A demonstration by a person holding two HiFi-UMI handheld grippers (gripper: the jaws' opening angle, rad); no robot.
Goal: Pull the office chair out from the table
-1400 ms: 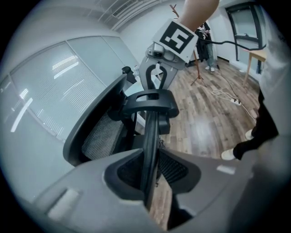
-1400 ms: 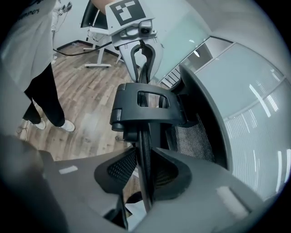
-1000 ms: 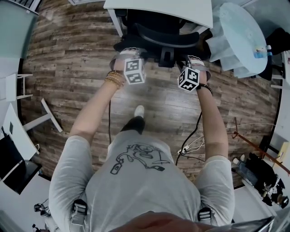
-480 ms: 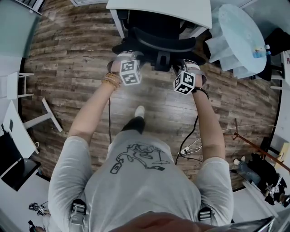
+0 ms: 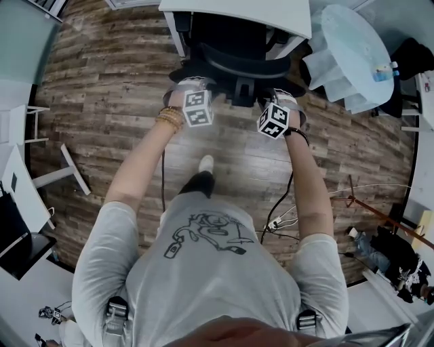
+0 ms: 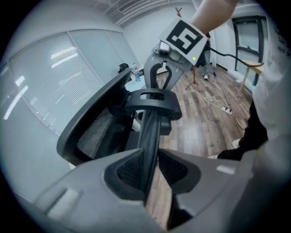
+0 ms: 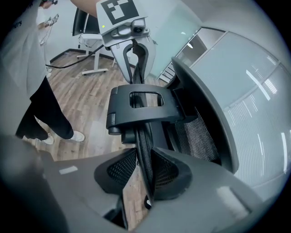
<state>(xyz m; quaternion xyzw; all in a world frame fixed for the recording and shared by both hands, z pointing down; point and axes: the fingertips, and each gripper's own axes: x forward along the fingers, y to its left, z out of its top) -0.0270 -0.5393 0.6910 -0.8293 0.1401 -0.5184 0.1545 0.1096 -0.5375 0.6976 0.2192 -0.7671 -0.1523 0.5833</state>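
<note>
- Office chair (image 5: 234, 51): black, mesh-backed, at the far end of the room, its seat tucked under the white table (image 5: 237, 13) and its curved back towards the person.
- The floor (image 5: 108, 81) is dark wood plank; frosted glass partitions (image 6: 54, 82) line the walls.
- A pale round table (image 5: 352, 47) stands just right of the chair, a white desk frame (image 5: 71, 173) well off to the left, and loose cables (image 5: 285, 217) lie on the floor near right.
- Both forearms reach straight ahead and down to the chair back, with bangles (image 5: 169, 118) on the left wrist.
- The left gripper (image 6: 152, 173) has its jaws part closed, clamped on the ribbed black top rim (image 6: 152, 132) of the chair back.
- The right gripper (image 7: 145, 177) clamps the same rim on the other side of the centre bracket (image 7: 143, 107).
</note>
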